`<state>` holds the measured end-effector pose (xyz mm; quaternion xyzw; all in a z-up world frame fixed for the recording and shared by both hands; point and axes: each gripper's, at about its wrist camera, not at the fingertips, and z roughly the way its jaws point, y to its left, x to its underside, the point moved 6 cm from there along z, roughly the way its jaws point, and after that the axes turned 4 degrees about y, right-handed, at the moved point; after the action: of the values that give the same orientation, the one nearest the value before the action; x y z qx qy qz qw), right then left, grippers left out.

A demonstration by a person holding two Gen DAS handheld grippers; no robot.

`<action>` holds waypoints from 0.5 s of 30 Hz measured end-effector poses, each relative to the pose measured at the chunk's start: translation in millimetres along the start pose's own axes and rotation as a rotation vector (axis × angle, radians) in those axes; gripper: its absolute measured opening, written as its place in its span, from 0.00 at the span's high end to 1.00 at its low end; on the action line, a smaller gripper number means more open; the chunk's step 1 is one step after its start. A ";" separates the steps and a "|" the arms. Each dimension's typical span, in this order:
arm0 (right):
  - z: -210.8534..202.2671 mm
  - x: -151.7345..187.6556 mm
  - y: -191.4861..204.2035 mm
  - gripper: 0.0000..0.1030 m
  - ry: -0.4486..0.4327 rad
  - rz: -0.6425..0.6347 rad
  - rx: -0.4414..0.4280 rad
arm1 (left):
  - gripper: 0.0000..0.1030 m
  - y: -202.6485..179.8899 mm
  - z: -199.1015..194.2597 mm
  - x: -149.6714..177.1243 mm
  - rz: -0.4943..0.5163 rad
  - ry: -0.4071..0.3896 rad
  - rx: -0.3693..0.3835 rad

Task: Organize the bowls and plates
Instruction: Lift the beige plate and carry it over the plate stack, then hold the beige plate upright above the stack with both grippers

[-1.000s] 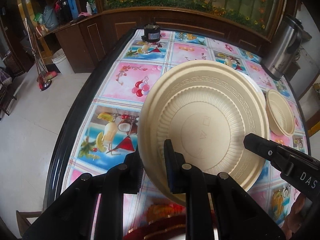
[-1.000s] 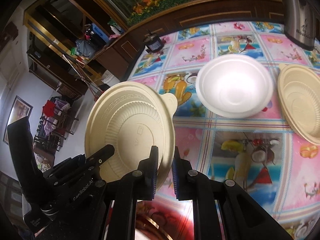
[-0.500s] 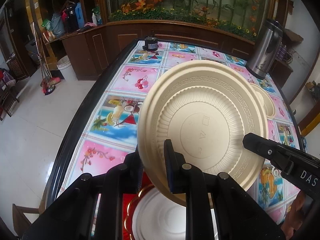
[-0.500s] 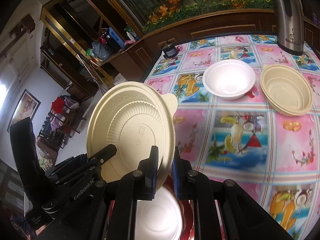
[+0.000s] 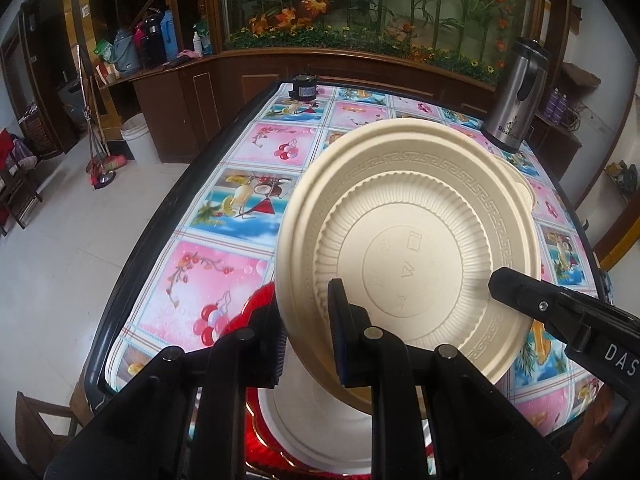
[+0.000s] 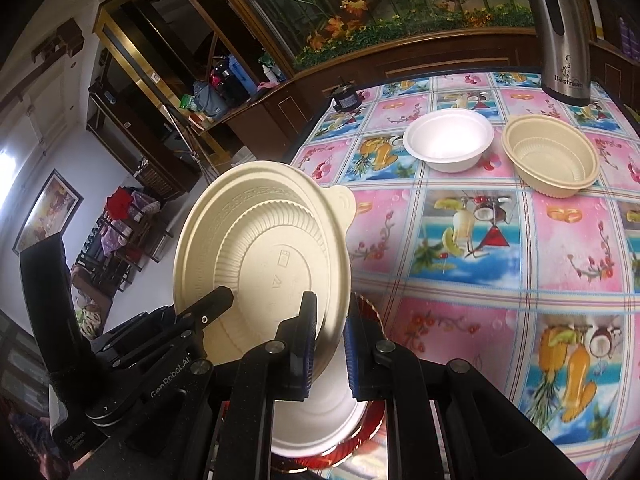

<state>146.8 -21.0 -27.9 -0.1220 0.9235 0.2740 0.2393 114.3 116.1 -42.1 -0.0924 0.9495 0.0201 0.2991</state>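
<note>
A cream plate [image 5: 408,240] with a ribbed well and a patterned rim hangs tilted above the table, its underside toward both cameras. My left gripper [image 5: 304,316] is shut on its lower left rim. My right gripper [image 6: 330,320] is shut on the rim of the same cream plate [image 6: 260,256], on the opposite side. Below it a white plate [image 5: 320,420] lies on a red, gold-edged plate [image 5: 256,308] at the table's near end. A white bowl [image 6: 448,140] and a cream bowl [image 6: 550,156] stand side by side farther back.
The table carries a colourful fruit-print cloth [image 6: 480,320] and has a dark raised edge [image 5: 160,216]. A steel thermos [image 6: 560,40] stands at the far right corner and a small black object [image 5: 304,90] at the far end. Tiled floor lies to the left.
Both grippers have carried the cream plate back toward the table's near end. The bowls look farther off, and the white plate on the red plate has come into view beneath.
</note>
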 end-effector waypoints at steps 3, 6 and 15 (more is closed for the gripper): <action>-2.9 7.6 1.0 0.88 0.002 -0.002 -0.003 | 0.84 1.0 -2.8 7.2 -0.008 0.001 0.009; -4.9 16.1 1.2 0.88 0.004 -0.001 -0.009 | 0.84 2.3 -6.4 16.5 -0.019 -0.002 0.015; -4.7 36.5 7.5 0.88 0.026 -0.016 -0.024 | 0.84 9.5 -11.3 39.6 -0.046 0.006 0.017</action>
<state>111.1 -20.9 -39.6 -0.1357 0.9220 0.2818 0.2281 74.4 117.9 -55.6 -0.1120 0.9482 0.0050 0.2972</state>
